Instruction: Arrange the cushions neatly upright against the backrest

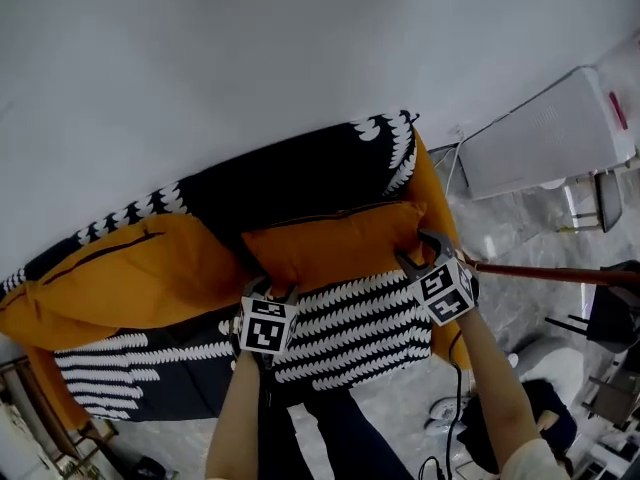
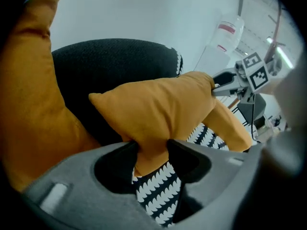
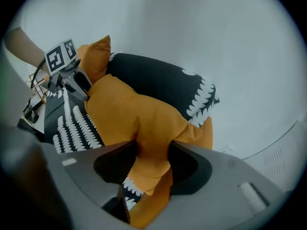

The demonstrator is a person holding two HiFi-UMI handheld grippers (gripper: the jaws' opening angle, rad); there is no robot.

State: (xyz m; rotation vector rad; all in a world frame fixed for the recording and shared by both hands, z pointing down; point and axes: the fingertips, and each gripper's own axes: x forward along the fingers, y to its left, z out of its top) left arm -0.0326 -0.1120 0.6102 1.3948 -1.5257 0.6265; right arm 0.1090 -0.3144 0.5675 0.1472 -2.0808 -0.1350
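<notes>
An orange cushion [image 1: 335,248] is held in front of the sofa's black backrest [image 1: 300,178], above the black-and-white patterned seat [image 1: 345,333]. My left gripper [image 1: 268,290] is shut on its lower left corner, the fabric [image 2: 151,152] pinched between the jaws. My right gripper [image 1: 415,255] is shut on the right corner, with orange fabric [image 3: 152,152] bunched between its jaws. Each gripper shows in the other's view: the right gripper [image 2: 225,83] and the left gripper [image 3: 74,83]. A second, larger orange cushion [image 1: 120,273] leans against the backrest to the left.
A white wall rises behind the sofa. A white appliance [image 1: 545,133] stands to the right, with a reddish rod [image 1: 560,273] and dark furniture [image 1: 610,318] on the marble floor [image 1: 500,228]. An orange armrest [image 1: 435,193] borders the seat's right side.
</notes>
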